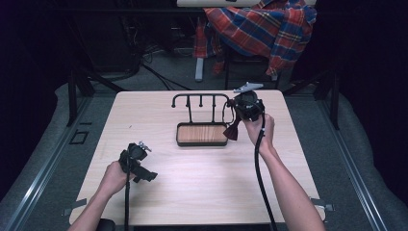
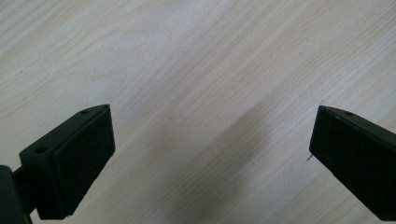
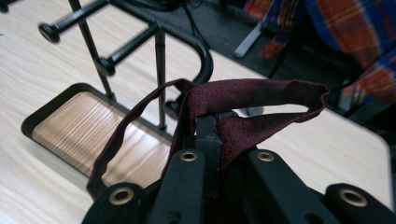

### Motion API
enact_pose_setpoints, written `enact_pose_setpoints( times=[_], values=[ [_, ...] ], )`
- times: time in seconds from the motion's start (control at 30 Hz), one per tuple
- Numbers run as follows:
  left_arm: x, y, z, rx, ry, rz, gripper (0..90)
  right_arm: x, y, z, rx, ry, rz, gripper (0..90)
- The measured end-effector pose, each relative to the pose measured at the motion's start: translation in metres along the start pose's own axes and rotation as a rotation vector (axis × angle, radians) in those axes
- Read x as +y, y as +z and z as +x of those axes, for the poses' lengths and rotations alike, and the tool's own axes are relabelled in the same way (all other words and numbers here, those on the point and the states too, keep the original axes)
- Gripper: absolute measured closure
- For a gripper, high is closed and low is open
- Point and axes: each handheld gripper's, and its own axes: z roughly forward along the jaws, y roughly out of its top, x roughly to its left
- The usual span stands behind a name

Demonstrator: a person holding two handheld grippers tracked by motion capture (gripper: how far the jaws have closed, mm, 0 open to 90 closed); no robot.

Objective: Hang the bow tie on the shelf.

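Both forearms are bare, no sleeves. Each black gripper [image 1: 136,161] trails a black cable; the right gripper [image 1: 246,108] carries a grey three-cornered plate [image 1: 248,87] at 12 o'clock.

From above we look fwd and down on the table [image 1: 202,183]. Left gripper cam sits close over bare tabletop, facing down. Right gripper cam sits near the rack [image 3: 159,51]; we share rack [image 1: 199,101] w/ high view.
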Motion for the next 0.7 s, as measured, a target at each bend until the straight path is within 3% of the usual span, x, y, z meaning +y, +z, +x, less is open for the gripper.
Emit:
enact_pose_setpoints(
  times=[0.47,0.7],
  values=[
    [0.0,0.0,0.0,0.0,0.0,0.001,0.1,0.019,0.013,-0.002,-0.047,-0.034,0.006,87.6],
    [0.0,0.0,-0.001,0.002,0.001,-0.004,0.1,0.013,0.026,-0.002,-0.056,-0.02,0.029,87.3]
  ],
)
